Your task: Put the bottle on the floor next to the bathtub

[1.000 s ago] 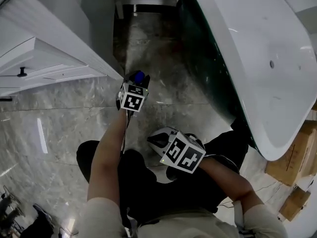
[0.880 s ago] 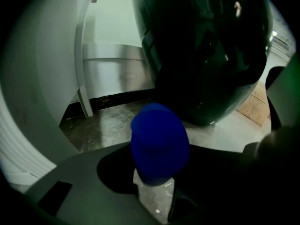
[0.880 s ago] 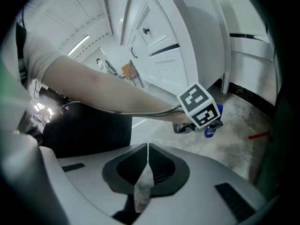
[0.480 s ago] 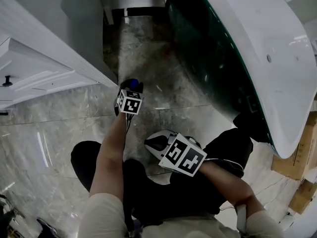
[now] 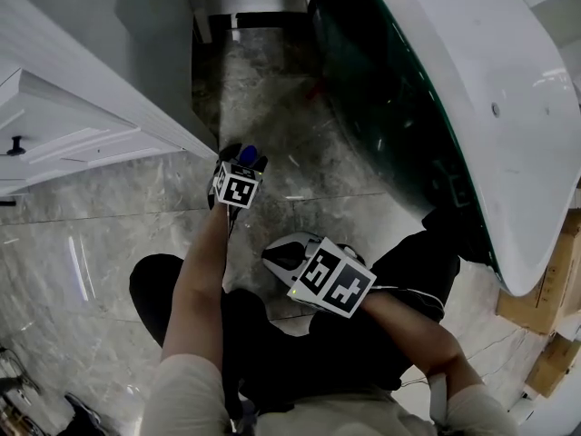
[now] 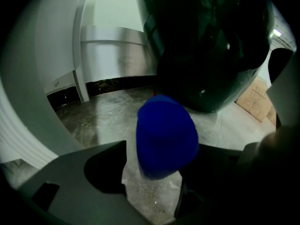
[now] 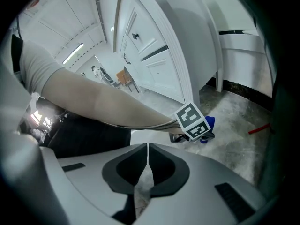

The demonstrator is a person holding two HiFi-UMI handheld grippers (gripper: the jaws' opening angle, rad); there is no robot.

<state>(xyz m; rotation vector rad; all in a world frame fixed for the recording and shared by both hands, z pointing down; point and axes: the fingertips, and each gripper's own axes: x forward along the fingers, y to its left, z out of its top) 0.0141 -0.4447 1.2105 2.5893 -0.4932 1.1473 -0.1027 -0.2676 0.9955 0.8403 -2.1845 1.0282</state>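
Since the earlier frame my left gripper (image 5: 243, 156) has loosened, its jaws opening around the bottle (image 6: 166, 135). Left arm extended toward twelve o'clock. Right gripper (image 7: 146, 149) clenched, empty.

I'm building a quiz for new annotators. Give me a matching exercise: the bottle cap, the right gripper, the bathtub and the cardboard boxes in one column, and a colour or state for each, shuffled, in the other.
Things
1. bottle cap
2. right gripper
3. bathtub
4. cardboard boxes

Colour or state
a. brown
b. blue
c. jaws together, nothing between them
d. dark outside, white inside

Pairs: 1-b, 2-c, 3-d, 4-a
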